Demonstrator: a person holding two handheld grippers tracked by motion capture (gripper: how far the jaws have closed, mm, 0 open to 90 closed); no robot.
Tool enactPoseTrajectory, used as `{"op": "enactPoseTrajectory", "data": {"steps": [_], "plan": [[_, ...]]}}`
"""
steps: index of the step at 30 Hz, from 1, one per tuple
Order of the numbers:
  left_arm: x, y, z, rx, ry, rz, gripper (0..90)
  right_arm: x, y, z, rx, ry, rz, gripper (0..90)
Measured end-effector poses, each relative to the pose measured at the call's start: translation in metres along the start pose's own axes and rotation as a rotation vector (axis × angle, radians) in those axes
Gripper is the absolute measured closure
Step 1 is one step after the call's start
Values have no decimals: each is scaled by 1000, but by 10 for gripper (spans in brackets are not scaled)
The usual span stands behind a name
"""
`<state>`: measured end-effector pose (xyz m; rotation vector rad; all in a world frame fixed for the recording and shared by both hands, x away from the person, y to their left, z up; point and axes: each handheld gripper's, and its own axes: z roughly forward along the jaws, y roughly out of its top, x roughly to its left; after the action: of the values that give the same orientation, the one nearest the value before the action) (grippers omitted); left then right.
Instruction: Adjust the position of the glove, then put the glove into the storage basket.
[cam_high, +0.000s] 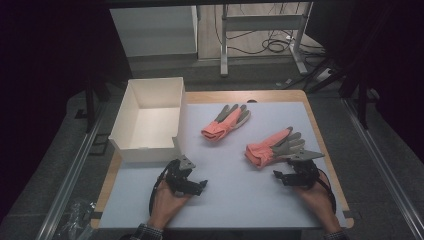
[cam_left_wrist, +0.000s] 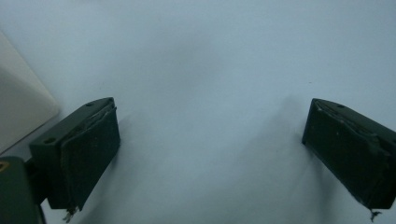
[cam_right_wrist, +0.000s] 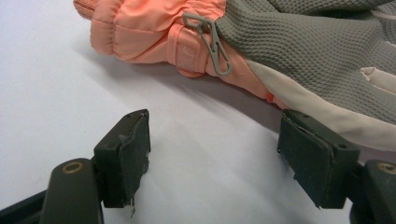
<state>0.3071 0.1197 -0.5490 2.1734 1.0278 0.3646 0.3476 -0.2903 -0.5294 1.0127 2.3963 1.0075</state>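
Note:
Two orange and grey gloves lie on the white mat. The far glove (cam_high: 226, 122) rests near the middle; the near glove (cam_high: 274, 147) lies at the right. My right gripper (cam_high: 283, 176) sits just in front of the near glove (cam_right_wrist: 243, 42), jaws wide open and empty, the glove's cuff and grey clip (cam_right_wrist: 212, 44) a short way beyond the pads. My left gripper (cam_high: 200, 184) rests low at the front left, beside the white box (cam_high: 123, 145). Its jaws stand wide open over bare mat (cam_left_wrist: 210, 93) with nothing between them.
The open white box (cam_left_wrist: 21, 107) stands at the left edge of the table, empty inside. The wooden table edge (cam_high: 330, 165) runs close to my right hand. Beyond the table are a desk frame and cables on the floor.

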Motion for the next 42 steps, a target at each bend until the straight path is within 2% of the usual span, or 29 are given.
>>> {"op": "enactPoseTrajectory", "data": {"steps": [8, 12, 16, 24, 27, 32, 37, 42], "plan": [[0, 0, 0, -1, 0, 0, 39, 0, 0, 0, 1, -3, 0, 253], [0, 0, 0, -1, 1, 0, 40, 1, 0, 0, 6, -24, 2, 209], [0, 0, 0, 0, 1, 1, 40, 1, 0, 0, 7, -34, 5, 208], [0, 0, 0, 3, 0, 4, 40, 2, -1, -4, -2, -40, 41, 314], [0, 0, 0, 3, 0, 4, 40, 2, -2, -5, -5, -40, 60, 320], [0, 0, 0, 3, 0, 4, 40, 2, -4, -12, -6, -37, 117, 318], [0, 0, 0, 3, 0, 5, 40, 2, -3, -25, -25, -38, 141, 348], [0, 0, 0, 3, 0, 4, 40, 1, 7, -32, -38, -67, 141, 401]]}}
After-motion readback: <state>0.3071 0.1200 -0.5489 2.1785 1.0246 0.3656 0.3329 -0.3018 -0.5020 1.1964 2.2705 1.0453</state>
